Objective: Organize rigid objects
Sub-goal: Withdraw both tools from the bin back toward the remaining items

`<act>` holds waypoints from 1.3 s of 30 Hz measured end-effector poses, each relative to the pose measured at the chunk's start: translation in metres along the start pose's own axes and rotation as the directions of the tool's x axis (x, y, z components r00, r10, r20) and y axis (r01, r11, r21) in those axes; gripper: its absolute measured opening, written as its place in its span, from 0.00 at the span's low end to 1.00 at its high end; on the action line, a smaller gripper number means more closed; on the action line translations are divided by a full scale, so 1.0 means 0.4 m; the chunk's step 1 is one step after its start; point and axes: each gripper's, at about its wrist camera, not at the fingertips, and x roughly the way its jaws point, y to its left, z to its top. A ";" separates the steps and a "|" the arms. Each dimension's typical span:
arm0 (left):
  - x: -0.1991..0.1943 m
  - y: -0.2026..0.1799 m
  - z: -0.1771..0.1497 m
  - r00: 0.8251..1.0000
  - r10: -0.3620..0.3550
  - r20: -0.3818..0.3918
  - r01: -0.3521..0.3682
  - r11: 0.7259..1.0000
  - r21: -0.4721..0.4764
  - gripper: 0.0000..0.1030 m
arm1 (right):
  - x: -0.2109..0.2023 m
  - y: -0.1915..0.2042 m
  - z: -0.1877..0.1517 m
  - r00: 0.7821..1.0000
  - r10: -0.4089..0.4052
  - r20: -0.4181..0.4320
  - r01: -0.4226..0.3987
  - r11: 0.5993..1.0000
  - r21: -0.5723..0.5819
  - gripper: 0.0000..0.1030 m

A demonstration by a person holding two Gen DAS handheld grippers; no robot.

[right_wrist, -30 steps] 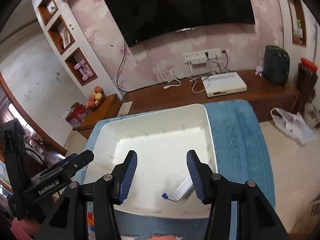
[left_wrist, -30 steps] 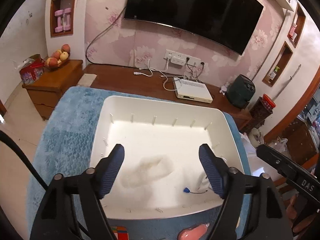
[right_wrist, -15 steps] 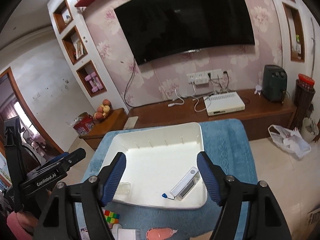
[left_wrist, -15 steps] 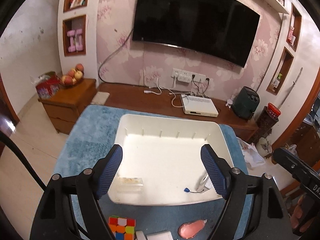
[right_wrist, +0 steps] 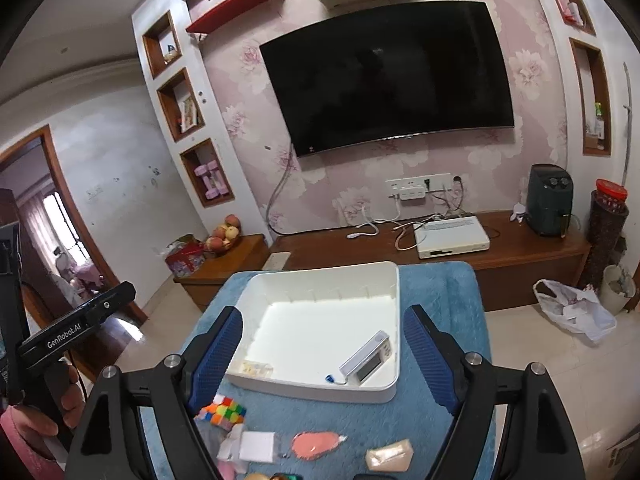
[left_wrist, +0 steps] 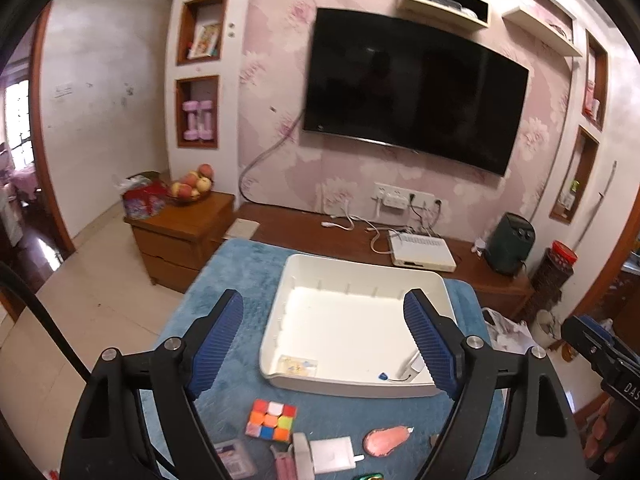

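Inside white tray [right_wrist: 394, 304]: clear box [right_wrist: 255, 368], small camera [right_wrist: 366, 357].

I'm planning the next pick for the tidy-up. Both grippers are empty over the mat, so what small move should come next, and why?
Probably lower the left gripper onto the puzzle cube. Both grippers are open and hold nothing, the right one having just opened; the white bin already holds two items, and the cube lies loose on the blue mat just before its near rim.
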 end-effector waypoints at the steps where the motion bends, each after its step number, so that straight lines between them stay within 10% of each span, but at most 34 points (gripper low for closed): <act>1: -0.017 0.006 -0.007 1.000 0.012 0.007 -0.012 1.000 -0.006 0.83 | -0.012 0.000 -0.007 1.000 0.018 0.001 -0.018 1.000 0.005 0.82; 12: -0.145 0.082 -0.107 0.983 0.179 -0.036 -0.181 0.979 -0.094 0.85 | -0.044 0.022 -0.091 0.991 0.116 -0.070 -0.118 0.993 -0.023 0.82; 18: -0.186 0.132 -0.161 0.947 0.294 -0.130 -0.311 0.941 -0.135 0.85 | -0.023 0.042 -0.138 0.972 0.157 -0.176 -0.165 0.986 -0.037 0.82; 29: -0.155 0.214 -0.249 0.883 0.280 -0.377 -0.394 0.879 -0.268 0.85 | 0.084 0.062 -0.256 0.864 0.221 -0.452 -0.222 0.974 0.051 0.82; 39: -0.095 0.241 -0.273 0.827 0.264 -0.496 -0.380 0.913 -0.148 0.85 | 0.176 0.047 -0.314 0.787 0.217 -0.577 -0.120 0.972 0.202 0.82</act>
